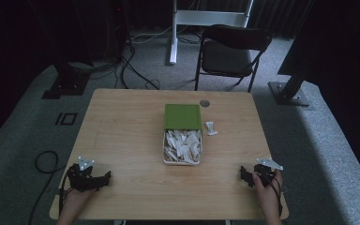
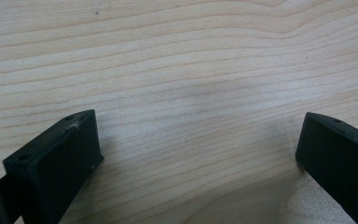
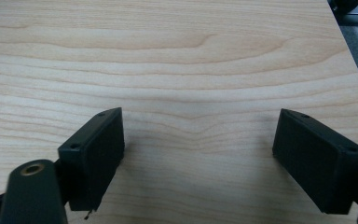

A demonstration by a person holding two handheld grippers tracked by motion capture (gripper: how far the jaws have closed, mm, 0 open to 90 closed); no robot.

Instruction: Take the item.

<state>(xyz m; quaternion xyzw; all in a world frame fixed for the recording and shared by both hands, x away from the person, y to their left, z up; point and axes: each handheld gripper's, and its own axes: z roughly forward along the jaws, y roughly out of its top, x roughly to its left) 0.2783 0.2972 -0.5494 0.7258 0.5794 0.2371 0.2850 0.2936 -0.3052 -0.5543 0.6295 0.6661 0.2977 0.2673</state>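
A shallow white box (image 1: 183,161) full of pale crumpled scraps sits mid-table, its green lid (image 1: 183,116) resting over its far end. One small white piece (image 1: 211,128) lies on the wood just right of the lid. My left gripper (image 1: 104,177) rests near the table's front left corner, held by a hand, and in the left gripper view it (image 2: 198,135) stands open over bare wood. My right gripper (image 1: 244,174) sits at the front right, and in the right gripper view it (image 3: 198,135) is open too, nothing between its jaws.
The wooden table (image 1: 122,131) has a round grey grommet (image 1: 205,103) near its far edge. A black folding chair (image 1: 232,51) stands beyond the table. Cables (image 1: 44,161) lie on the grey carpet at left. A black stand base (image 1: 288,91) sits at right.
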